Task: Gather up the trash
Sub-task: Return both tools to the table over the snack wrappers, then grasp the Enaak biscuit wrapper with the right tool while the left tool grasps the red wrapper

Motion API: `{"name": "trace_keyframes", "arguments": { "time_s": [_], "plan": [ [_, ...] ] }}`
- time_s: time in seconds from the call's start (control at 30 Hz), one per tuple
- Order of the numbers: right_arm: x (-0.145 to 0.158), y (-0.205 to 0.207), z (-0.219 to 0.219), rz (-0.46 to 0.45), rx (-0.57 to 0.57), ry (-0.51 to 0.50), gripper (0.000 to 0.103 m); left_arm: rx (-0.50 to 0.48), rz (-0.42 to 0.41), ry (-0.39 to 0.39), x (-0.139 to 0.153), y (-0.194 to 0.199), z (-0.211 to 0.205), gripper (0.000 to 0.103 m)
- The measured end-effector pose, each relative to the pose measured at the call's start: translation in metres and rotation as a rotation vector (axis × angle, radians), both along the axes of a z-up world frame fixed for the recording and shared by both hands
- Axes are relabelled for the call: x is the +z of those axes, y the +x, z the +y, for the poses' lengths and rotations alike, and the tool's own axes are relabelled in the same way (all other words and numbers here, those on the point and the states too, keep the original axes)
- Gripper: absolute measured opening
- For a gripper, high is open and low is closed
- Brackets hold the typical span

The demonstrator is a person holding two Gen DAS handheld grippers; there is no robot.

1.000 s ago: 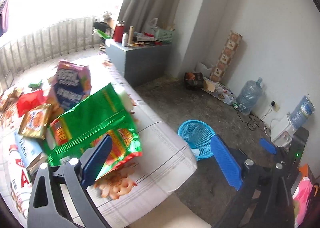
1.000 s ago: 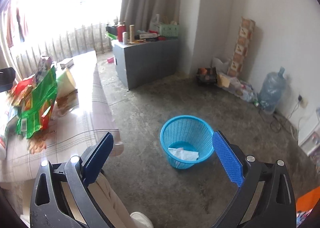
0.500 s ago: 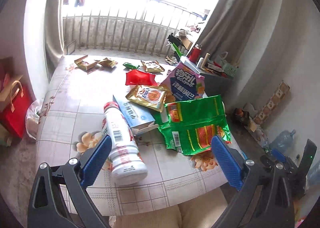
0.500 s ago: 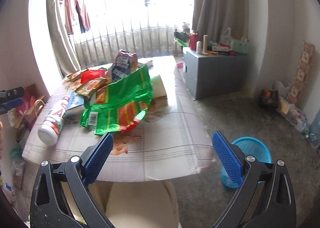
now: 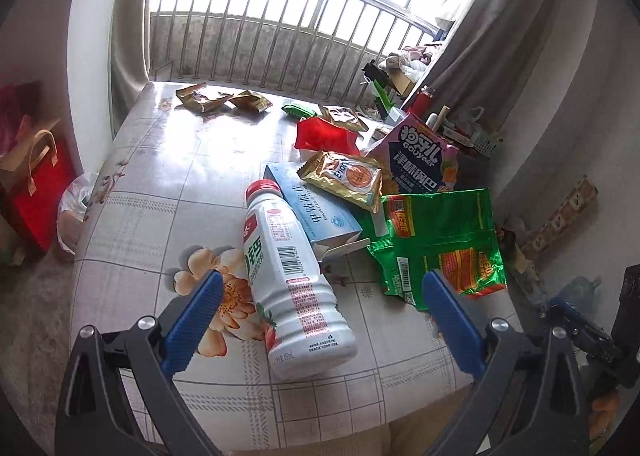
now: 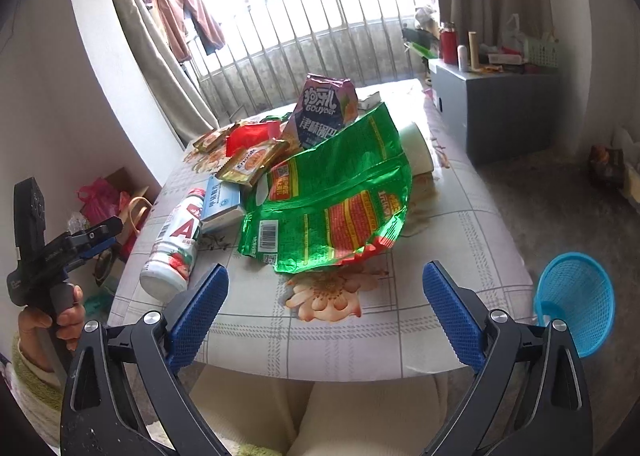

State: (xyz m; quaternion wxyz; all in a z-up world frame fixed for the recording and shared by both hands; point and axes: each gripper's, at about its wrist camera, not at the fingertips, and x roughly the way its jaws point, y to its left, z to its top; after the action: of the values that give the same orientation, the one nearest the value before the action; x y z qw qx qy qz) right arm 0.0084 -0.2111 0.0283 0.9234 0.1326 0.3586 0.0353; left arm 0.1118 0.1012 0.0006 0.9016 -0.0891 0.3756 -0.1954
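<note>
Both the left gripper (image 5: 318,298) and the right gripper (image 6: 324,294) hover with fingers spread wide and empty over the littered, tile-patterned surface (image 5: 168,192). The step looks like choosing a piece: the left lines up with the white plastic drink bottle (image 5: 290,280), which needs lowering and closing before carrying to the blue mesh basket (image 6: 576,298).

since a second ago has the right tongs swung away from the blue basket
Yes. The right tongs turned left, off the floor and onto the table; the blue basket, which sat between the fingers earlier, now lies at the right edge.

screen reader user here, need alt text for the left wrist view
The open left gripper hovers over a white milk bottle lying on its side on a floral tablecloth. Beyond it lie a blue box, a green snack bag, and smaller wrappers, before a barred window.
</note>
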Motion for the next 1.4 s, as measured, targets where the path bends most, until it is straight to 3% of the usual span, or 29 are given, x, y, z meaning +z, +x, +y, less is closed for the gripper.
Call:
{"name": "trace_keyframes", "arguments": {
  "time_s": [0.3,0.57,0.8,1.0,1.1,1.17,1.27,1.4],
  "plan": [
    [-0.021,0.018,-0.026,0.09,-0.072,0.132,0.079,-0.021,-0.013,0.04,-0.02,0.003,-0.006,0.097],
    [-0.025,0.035,-0.05,0.096,-0.132,0.226,0.071,0.027,0.015,0.009,-0.033,0.01,0.007,0.097],
    [-0.027,0.059,-0.072,0.079,-0.173,0.293,0.068,0.015,-0.022,-0.058,-0.024,0.008,0.009,0.097],
    [-0.04,0.09,-0.085,0.108,-0.154,0.29,0.068,-0.039,-0.065,-0.131,-0.007,0.006,-0.002,0.097],
    [-0.052,0.105,-0.093,0.135,-0.139,0.328,0.066,-0.081,-0.068,-0.145,-0.002,0.006,-0.015,0.091],
    [-0.059,0.111,-0.098,0.153,-0.129,0.355,0.058,-0.099,-0.055,-0.152,-0.002,0.009,-0.024,0.087],
    [-0.066,0.116,-0.102,0.174,-0.117,0.391,0.054,-0.127,-0.038,-0.12,0.0,0.018,-0.04,0.08],
    [-0.071,0.114,-0.105,0.179,-0.106,0.415,0.054,-0.187,-0.019,0.049,0.01,0.051,-0.067,0.074]
  ]
}}
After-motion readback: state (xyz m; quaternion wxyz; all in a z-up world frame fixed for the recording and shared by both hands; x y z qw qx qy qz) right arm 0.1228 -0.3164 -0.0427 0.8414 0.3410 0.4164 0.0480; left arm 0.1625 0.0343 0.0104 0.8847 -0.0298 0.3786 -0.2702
